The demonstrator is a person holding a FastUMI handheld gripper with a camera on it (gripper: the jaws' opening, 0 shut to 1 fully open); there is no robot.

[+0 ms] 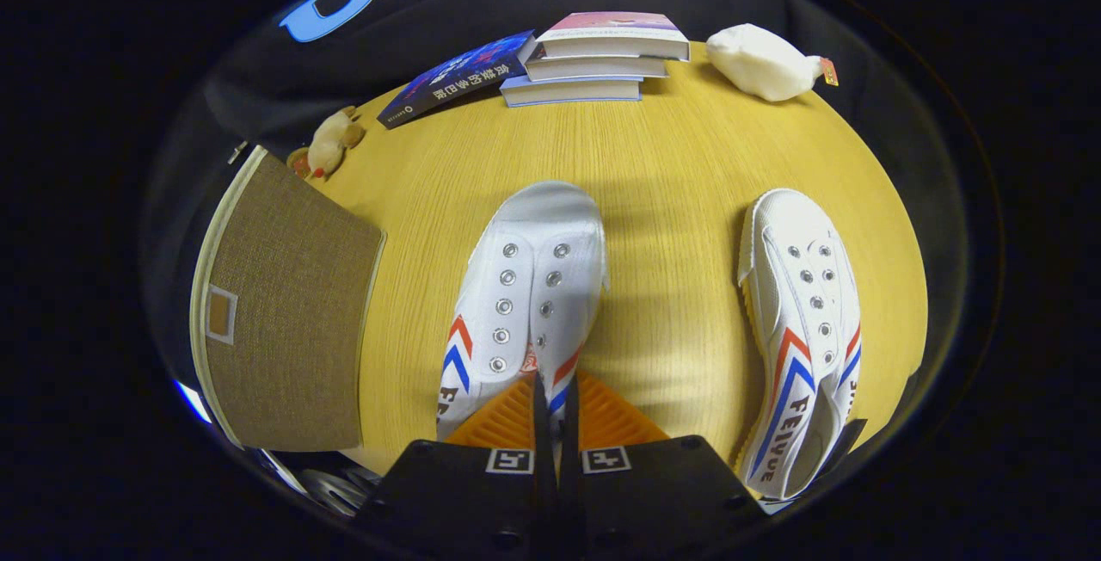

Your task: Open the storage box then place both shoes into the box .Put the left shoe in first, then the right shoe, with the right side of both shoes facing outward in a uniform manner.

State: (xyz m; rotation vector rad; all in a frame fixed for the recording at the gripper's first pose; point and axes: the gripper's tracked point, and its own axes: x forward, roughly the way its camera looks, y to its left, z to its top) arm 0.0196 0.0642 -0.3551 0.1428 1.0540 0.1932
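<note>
A white canvas shoe (529, 286) with red and blue stripes lies toe-away just ahead of my fingers. My gripper (555, 393) is shut on its rear edge, with only a thin strip of white between the fingers. It casts a soft shadow on the wooden table (671, 165) to its right. The second matching shoe (804, 320) lies to the right, leaning on its side, toe pointing away. The brown fabric storage box (284, 303) with pale trim and a small label window stands to the left of the held shoe. I cannot tell whether its lid is open.
A stack of books (602, 58) and a blue book (456, 79) leaning on it lie at the table's far edge. A white plush (761, 62) sits far right, and a small tan plush toy (331, 141) beyond the box.
</note>
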